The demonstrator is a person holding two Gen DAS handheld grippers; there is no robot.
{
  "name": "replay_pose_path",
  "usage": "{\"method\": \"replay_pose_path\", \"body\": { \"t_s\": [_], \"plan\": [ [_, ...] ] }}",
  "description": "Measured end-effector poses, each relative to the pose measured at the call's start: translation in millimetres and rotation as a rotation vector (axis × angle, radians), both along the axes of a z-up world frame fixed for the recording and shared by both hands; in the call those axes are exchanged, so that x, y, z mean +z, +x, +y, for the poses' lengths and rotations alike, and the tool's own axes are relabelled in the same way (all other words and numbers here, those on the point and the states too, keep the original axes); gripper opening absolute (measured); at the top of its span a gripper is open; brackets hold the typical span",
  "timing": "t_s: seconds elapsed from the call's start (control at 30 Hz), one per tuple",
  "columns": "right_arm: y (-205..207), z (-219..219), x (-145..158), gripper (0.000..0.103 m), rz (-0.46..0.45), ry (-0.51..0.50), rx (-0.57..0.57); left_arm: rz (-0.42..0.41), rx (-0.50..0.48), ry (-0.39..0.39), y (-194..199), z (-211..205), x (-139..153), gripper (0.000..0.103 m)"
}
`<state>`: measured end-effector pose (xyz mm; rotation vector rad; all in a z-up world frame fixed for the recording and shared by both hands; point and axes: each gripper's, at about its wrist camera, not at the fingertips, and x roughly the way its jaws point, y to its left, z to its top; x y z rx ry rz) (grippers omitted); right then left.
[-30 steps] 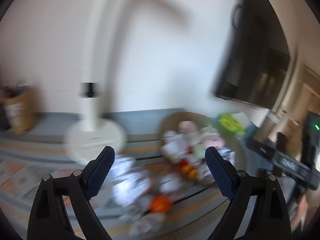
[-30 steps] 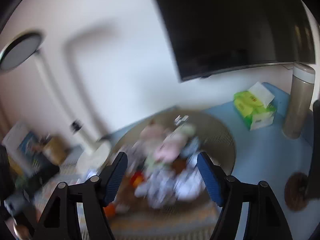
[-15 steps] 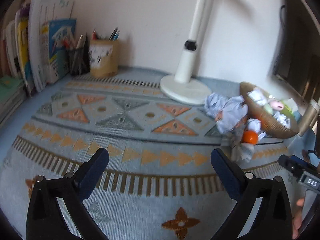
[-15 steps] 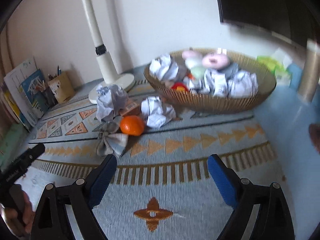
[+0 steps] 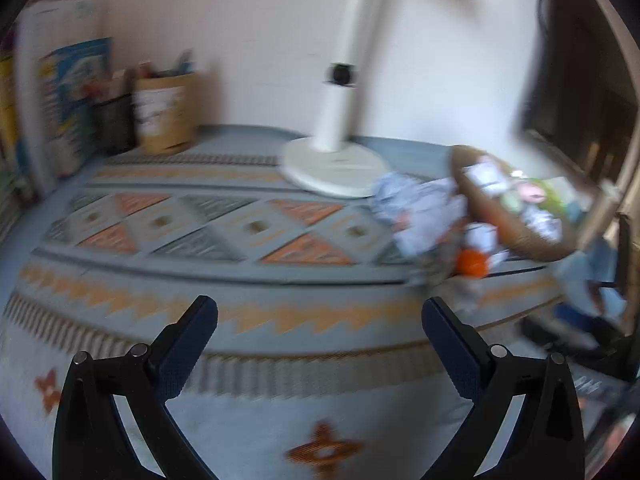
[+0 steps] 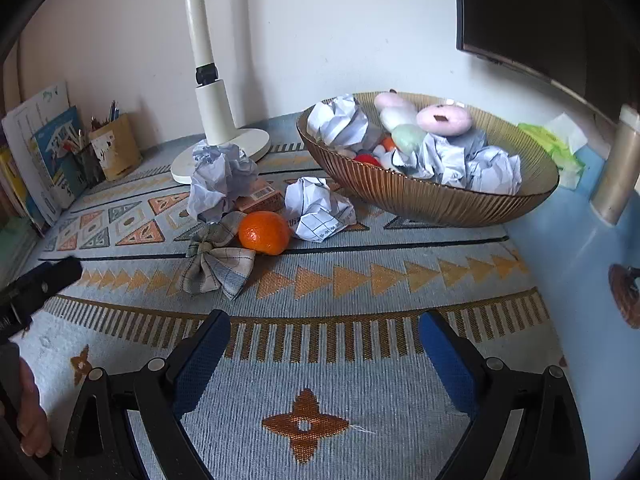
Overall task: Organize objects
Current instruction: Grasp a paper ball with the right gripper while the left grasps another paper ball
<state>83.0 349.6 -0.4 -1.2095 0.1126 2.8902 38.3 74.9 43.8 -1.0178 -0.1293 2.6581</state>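
Observation:
An orange lies on the patterned rug beside a plaid fabric bow, a small box and two crumpled paper balls. Behind them a ribbed brown basket holds more paper balls and soft pastel toys. My right gripper is open above bare rug, well short of the orange, nothing between its fingers. My left gripper is open too, over the rug. Its view is blurred, with the orange and basket far right. Its black body shows at the right view's left edge.
A white lamp base stands behind the pile. A pencil holder and upright books line the back left. A green tissue pack and a metal cylinder sit at the right under a dark screen.
Both views have tipped down from the wall onto the rug and come lower. Both grippers' jaws have spread wider. The left view is blurred again.

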Motion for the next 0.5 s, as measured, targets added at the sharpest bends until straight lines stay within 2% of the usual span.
{"method": "replay_pose_path", "body": {
  "t_s": [0.07, 0.13, 0.23, 0.27, 0.33, 0.4, 0.43, 0.5],
  "plan": [
    [-2, 6, -1, 0.095, -0.017, -0.045, -0.005, -0.004, -0.068, 0.018, -13, 18, 11, 0.102],
    [-9, 22, -2, 0.095, -0.049, -0.143, -0.024, -0.028, -0.128, 0.023, -37, 42, 15, 0.102],
    [-28, 50, -4, 0.095, -0.122, -0.398, -0.058, -0.067, -0.161, 0.024, -70, 68, 8, 0.102],
    [-37, 54, -2, 0.095, -0.143, -0.438, -0.071, -0.075, -0.167, 0.029, -79, 74, 5, 0.101],
    [-53, 54, 0, 0.095, -0.164, -0.428, -0.096, -0.095, -0.175, 0.04, -92, 83, 0, 0.1],
    [-73, 49, -6, 0.09, -0.188, -0.433, -0.108, -0.137, -0.197, 0.055, -107, 94, -8, 0.082],
    [-78, 48, -8, 0.085, -0.18, -0.439, -0.123, -0.155, -0.203, 0.064, -111, 95, -12, 0.069],
    [-86, 46, -11, 0.084, -0.138, -0.447, -0.169, -0.204, -0.223, 0.112, -122, 96, -22, 0.051]
  ]
}}
